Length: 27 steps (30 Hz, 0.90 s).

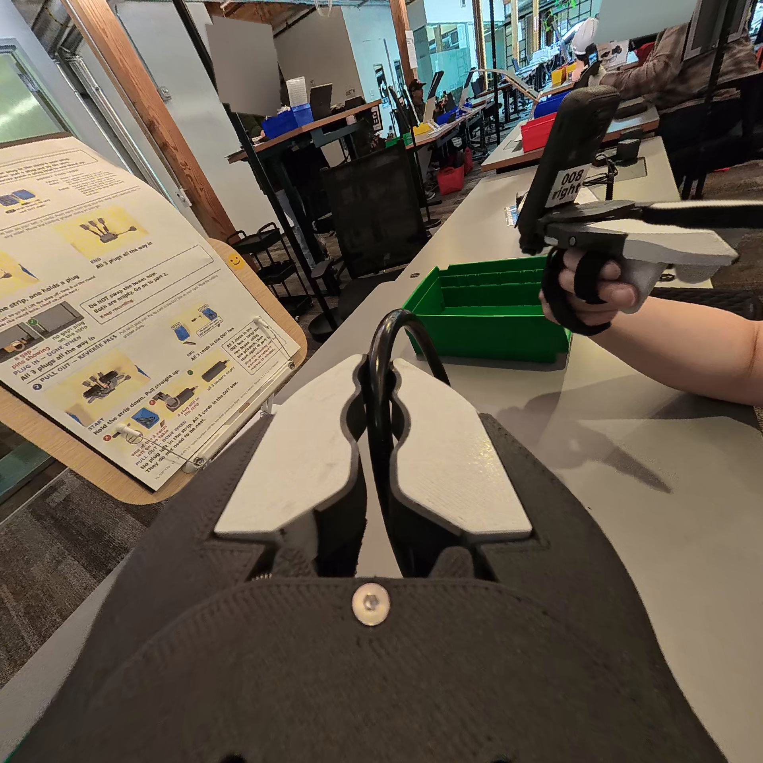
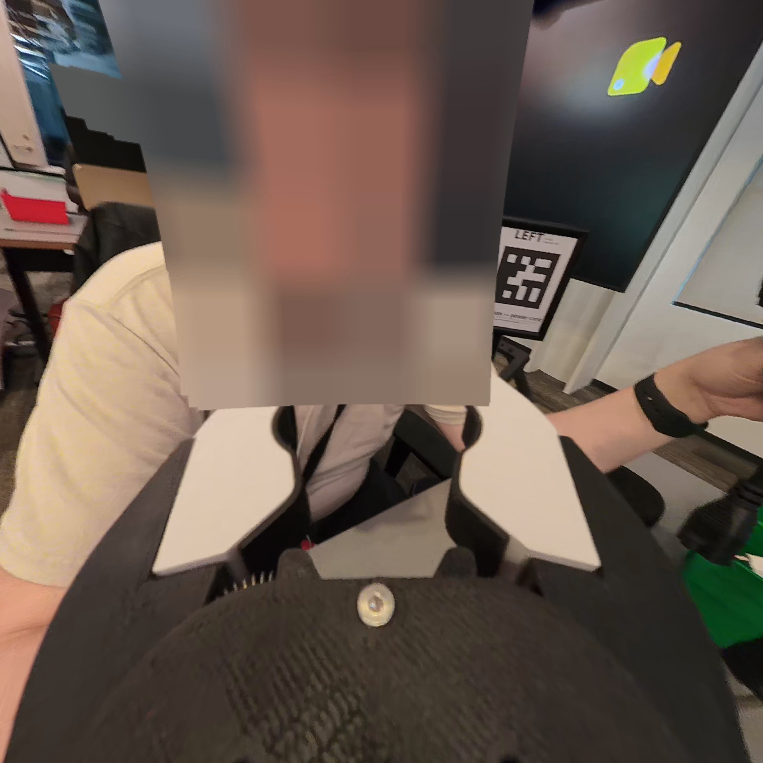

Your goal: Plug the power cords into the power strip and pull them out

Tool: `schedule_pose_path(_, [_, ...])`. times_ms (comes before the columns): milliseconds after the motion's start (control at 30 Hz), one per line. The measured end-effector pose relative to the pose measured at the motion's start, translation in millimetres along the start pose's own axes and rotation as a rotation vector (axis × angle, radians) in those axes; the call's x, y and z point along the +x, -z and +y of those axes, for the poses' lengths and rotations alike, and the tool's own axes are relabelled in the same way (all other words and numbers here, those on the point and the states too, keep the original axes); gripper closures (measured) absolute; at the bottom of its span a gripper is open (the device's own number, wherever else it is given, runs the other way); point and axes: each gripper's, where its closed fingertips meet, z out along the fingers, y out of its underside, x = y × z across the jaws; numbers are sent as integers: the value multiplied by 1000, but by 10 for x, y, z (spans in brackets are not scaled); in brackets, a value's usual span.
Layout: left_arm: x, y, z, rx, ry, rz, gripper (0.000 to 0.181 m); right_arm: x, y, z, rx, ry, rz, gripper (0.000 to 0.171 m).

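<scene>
In the left wrist view my left gripper (image 1: 377, 371) is shut on a black power cord (image 1: 379, 433). The cord runs up between the white fingers and arches over toward the green bin (image 1: 487, 313). The right gripper's handle (image 1: 644, 247) is held in a hand above and right of the bin. In the right wrist view my right gripper (image 2: 377, 421) is open and empty, raised and pointing at the person's chest. A black plug (image 2: 720, 524) hangs at the right edge above the green bin (image 2: 726, 598). No power strip shows.
A grey table (image 1: 619, 536) lies under both grippers. An instruction sheet on a wooden board (image 1: 124, 330) leans at the left. A framed marker sign (image 2: 532, 280) stands behind the person. The person's wrist with a black band (image 2: 664, 406) is at the right.
</scene>
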Motion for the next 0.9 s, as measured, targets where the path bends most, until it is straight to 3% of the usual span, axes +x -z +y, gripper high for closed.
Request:
schedule_pose_path(133, [34,-45,0,2,7,18,176,339,133,128,-77,15,207,122])
schedule_pose_path(167, [57,-74,6,0,9,30,176,489,208,187,-119,17,301,136])
schedule_pose_path(200, [79,-109,17,-7,10,40,177,659,308,249,-164,12,411,161])
schedule_pose_path(233, [98,-151,34,-16,10,47,177,827,422,315,-211,-4,525,170])
schedule_pose_path(333, [181,-287,87,-42,8,78,177,1175,710,482,-317,-33,785,170])
schedule_pose_path(367, [208,-329,104,-52,2,86,177,1244,764,540,-339,-58,833,163])
schedule_pose_path(433, [260,-403,143,-75,-12,101,177,1333,823,700,-394,-156,889,128])
schedule_pose_path(467, [273,-435,170,-89,-20,101,177,1355,844,790,-431,-198,904,122])
schedule_pose_path(667, [321,-558,301,-155,-57,108,177,1429,1124,1346,-784,-297,1050,109])
schedule_pose_path(800, [359,-609,370,-199,-85,112,177,1364,1092,1571,-860,-398,987,112])
schedule_pose_path(900, [485,-621,404,-219,-148,169,176,1223,1068,1693,-1011,-193,831,113])
